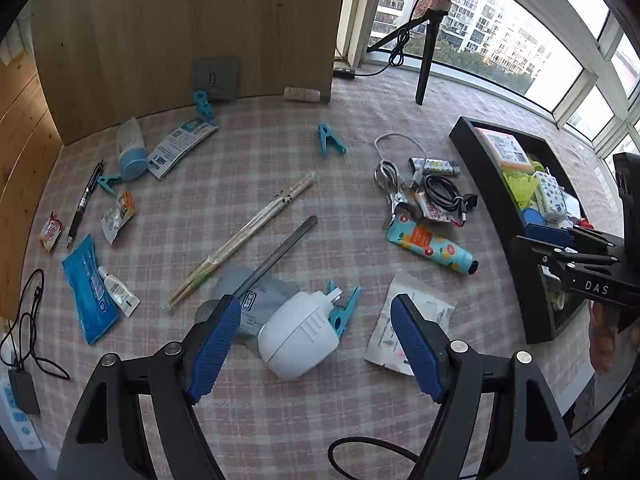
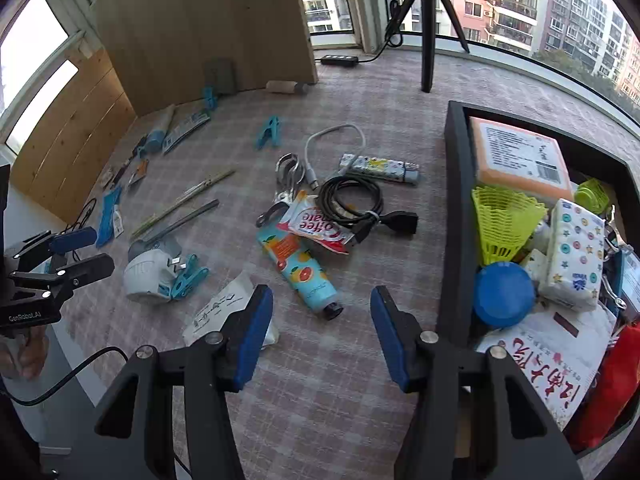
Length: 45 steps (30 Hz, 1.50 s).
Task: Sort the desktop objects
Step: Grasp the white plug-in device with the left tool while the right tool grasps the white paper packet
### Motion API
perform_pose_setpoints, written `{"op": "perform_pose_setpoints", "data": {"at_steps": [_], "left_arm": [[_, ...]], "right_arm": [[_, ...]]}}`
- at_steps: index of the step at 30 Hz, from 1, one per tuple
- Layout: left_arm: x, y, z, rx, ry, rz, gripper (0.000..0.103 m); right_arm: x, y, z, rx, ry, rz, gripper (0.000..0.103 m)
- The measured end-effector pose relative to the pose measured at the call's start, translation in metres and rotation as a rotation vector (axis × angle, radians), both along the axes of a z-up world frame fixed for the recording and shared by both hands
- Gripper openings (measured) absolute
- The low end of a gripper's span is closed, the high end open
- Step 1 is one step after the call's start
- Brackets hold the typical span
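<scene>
Desktop clutter still mostly covers my checked-cloth counter [image 1: 280, 152]; the black rectangular tray [image 2: 454, 168] is partly filled. Both left tool [image 1: 316, 344] and right tool [image 2: 322, 332] gape empty.

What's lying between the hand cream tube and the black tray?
Nothing: the right wrist view shows bare checked cloth between the hand cream tube and the black tray.

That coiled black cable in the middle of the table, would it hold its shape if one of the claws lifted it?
Probably mostly. The black cable is bundled into loops with a small tie near one side, so the coil should stay together. It looks soft, so the loops would likely sag. The plug end sticks out loose and might dangle or snag on the coffee sachet it overlaps.
</scene>
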State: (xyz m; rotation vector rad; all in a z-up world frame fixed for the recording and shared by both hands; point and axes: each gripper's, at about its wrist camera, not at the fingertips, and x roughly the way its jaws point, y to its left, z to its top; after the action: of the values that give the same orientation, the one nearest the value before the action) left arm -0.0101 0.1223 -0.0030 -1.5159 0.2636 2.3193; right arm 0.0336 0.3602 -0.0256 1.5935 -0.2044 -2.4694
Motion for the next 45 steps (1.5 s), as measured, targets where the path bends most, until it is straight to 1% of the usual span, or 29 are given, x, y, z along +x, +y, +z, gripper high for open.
{"op": "perform_pose_setpoints", "data": {"at_steps": [1, 3, 4, 7, 9, 11, 13, 15, 18, 19, 21, 24, 28, 29, 30, 34, 35, 36, 37, 39, 45], "left_arm": [[0.003, -0.004, -0.006, -0.011, -0.007, -0.007, 0.076], [0.008, -0.009, -0.017, -0.031, -0.021, -0.021, 0.076], [0.009, -0.011, -0.022, -0.039, -0.028, -0.025, 0.076], [0.01, -0.01, -0.03, -0.062, -0.031, -0.044, 0.076], [0.01, -0.007, -0.034, -0.073, -0.025, -0.074, 0.076], [0.009, -0.004, -0.038, -0.083, -0.024, -0.102, 0.076], [0.007, -0.003, -0.042, -0.092, -0.029, -0.108, 0.076], [0.003, -0.003, -0.045, -0.093, -0.032, -0.106, 0.076], [-0.001, -0.004, -0.05, -0.096, -0.032, -0.113, 0.076], [-0.003, -0.003, -0.052, -0.1, -0.033, -0.116, 0.076], [-0.005, -0.002, -0.054, -0.097, -0.036, -0.128, 0.076], [-0.007, 0.001, -0.056, -0.114, -0.023, -0.151, 0.075], [-0.012, 0.003, -0.061, -0.107, -0.038, -0.164, 0.071], [-0.014, 0.003, -0.062, -0.107, -0.041, -0.165, 0.071], [-0.015, 0.003, -0.064, -0.104, -0.046, -0.166, 0.067], [-0.017, 0.003, -0.069, -0.086, -0.065, -0.168, 0.059], [-0.017, 0.003, -0.069, -0.084, -0.063, -0.168, 0.059], [-0.017, 0.004, -0.069, -0.085, -0.057, -0.171, 0.059], [-0.016, 0.004, -0.069, -0.087, -0.05, -0.176, 0.059], [-0.014, 0.005, -0.069, -0.091, -0.04, -0.184, 0.059], [-0.011, 0.003, -0.068, -0.095, -0.019, -0.181, 0.059]], "right_arm": [[0.0, -0.012, -0.005, 0.0, -0.011, 0.037, 0.051], [0.0, -0.034, -0.015, 0.019, -0.027, 0.111, 0.062], [0.0, -0.044, -0.019, 0.027, -0.033, 0.145, 0.064], [-0.001, -0.064, -0.029, 0.044, -0.048, 0.228, 0.067], [-0.002, -0.073, -0.035, 0.061, -0.058, 0.271, 0.071], [-0.004, -0.083, -0.04, 0.086, -0.067, 0.325, 0.072], [-0.006, -0.09, -0.045, 0.114, -0.081, 0.383, 0.072], [-0.01, -0.087, -0.048, 0.141, -0.086, 0.371, 0.072], [-0.018, -0.077, -0.05, 0.082, -0.113, 0.346, 0.072], [-0.02, -0.077, -0.05, 0.077, -0.116, 0.346, 0.072], [-0.023, -0.083, -0.053, 0.083, -0.127, 0.374, 0.072], [-0.024, -0.097, -0.059, 0.106, -0.144, 0.431, 0.072], [-0.029, -0.113, -0.071, 0.156, -0.172, 0.483, 0.072], [-0.031, -0.116, -0.074, 0.161, -0.176, 0.491, 0.077], [-0.031, -0.118, -0.074, 0.163, -0.171, 0.504, 0.08], [-0.027, -0.125, -0.077, 0.199, -0.157, 0.528, 0.08], [-0.026, -0.125, -0.077, 0.202, -0.149, 0.529, 0.077], [-0.024, -0.125, -0.076, 0.214, -0.137, 0.531, 0.067], [-0.022, -0.123, -0.075, 0.233, -0.12, 0.528, 0.06], [-0.022, -0.119, -0.073, 0.195, -0.123, 0.522, 0.043], [-0.025, -0.106, -0.068, 0.117, -0.129, 0.456, 0.026]]}}
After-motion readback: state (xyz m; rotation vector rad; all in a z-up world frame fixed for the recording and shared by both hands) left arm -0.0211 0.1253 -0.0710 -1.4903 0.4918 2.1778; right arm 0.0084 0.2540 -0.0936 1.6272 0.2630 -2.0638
